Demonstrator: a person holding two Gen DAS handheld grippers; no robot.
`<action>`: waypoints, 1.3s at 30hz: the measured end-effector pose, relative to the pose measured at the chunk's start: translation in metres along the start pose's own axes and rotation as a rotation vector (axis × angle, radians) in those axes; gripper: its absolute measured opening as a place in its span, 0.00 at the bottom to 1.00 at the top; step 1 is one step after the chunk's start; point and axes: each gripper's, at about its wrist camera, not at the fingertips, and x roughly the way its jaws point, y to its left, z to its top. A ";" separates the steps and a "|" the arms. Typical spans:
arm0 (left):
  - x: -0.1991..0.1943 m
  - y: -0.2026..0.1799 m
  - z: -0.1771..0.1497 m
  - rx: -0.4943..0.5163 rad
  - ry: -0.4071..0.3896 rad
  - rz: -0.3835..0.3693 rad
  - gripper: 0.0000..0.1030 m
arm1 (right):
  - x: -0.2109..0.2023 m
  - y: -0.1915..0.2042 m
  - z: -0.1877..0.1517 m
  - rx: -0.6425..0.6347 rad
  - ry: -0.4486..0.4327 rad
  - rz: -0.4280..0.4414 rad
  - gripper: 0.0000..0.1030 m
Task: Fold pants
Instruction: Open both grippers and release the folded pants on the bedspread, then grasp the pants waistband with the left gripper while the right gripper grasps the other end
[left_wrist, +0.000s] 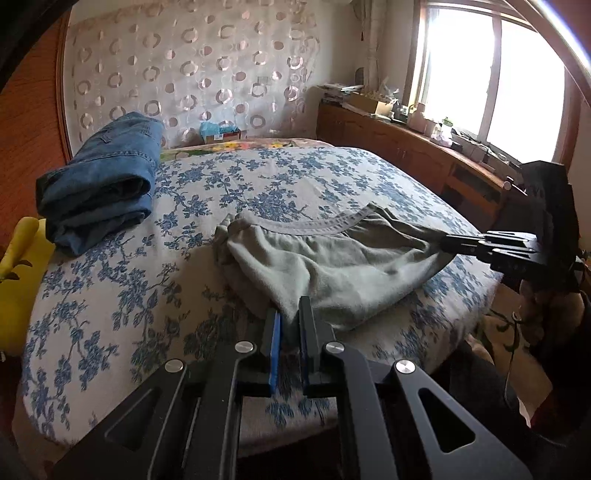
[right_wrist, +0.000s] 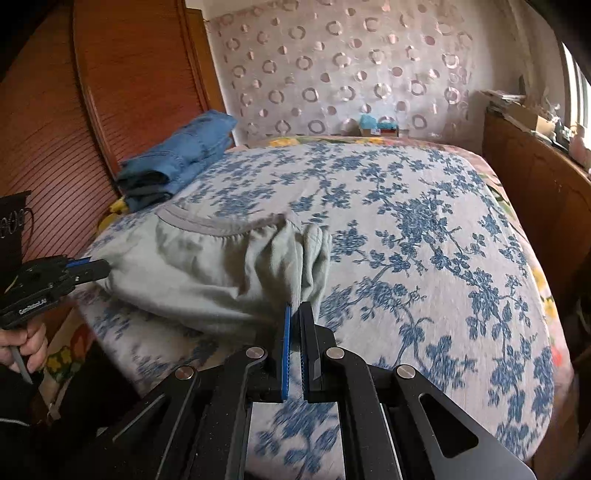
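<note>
Grey-green pants (left_wrist: 332, 266) lie bunched on the flowered bed, waistband toward the headboard; they also show in the right wrist view (right_wrist: 207, 269). My left gripper (left_wrist: 290, 317) is shut on the near edge of the pants. My right gripper (right_wrist: 295, 314) is shut on another edge of the pants. The right gripper also shows at the right of the left wrist view (left_wrist: 448, 242), clamped on the fabric. The left gripper shows at the left of the right wrist view (right_wrist: 103, 267), pinching the cloth.
Folded blue jeans (left_wrist: 99, 184) sit at the bed's far left corner by a wooden wardrobe (right_wrist: 110, 92). A wooden cabinet (left_wrist: 406, 147) with clutter runs under the window on the right. A yellow object (left_wrist: 18, 266) lies at the bed's left edge.
</note>
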 end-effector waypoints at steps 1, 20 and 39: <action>-0.002 0.000 -0.001 0.001 0.003 -0.001 0.09 | -0.004 0.002 -0.001 -0.003 -0.003 0.003 0.04; -0.009 0.001 -0.005 -0.014 0.004 0.027 0.44 | -0.024 0.012 -0.006 0.007 -0.025 0.019 0.07; 0.002 0.013 -0.001 -0.073 -0.004 0.085 0.77 | 0.000 0.010 -0.004 0.014 0.018 -0.026 0.52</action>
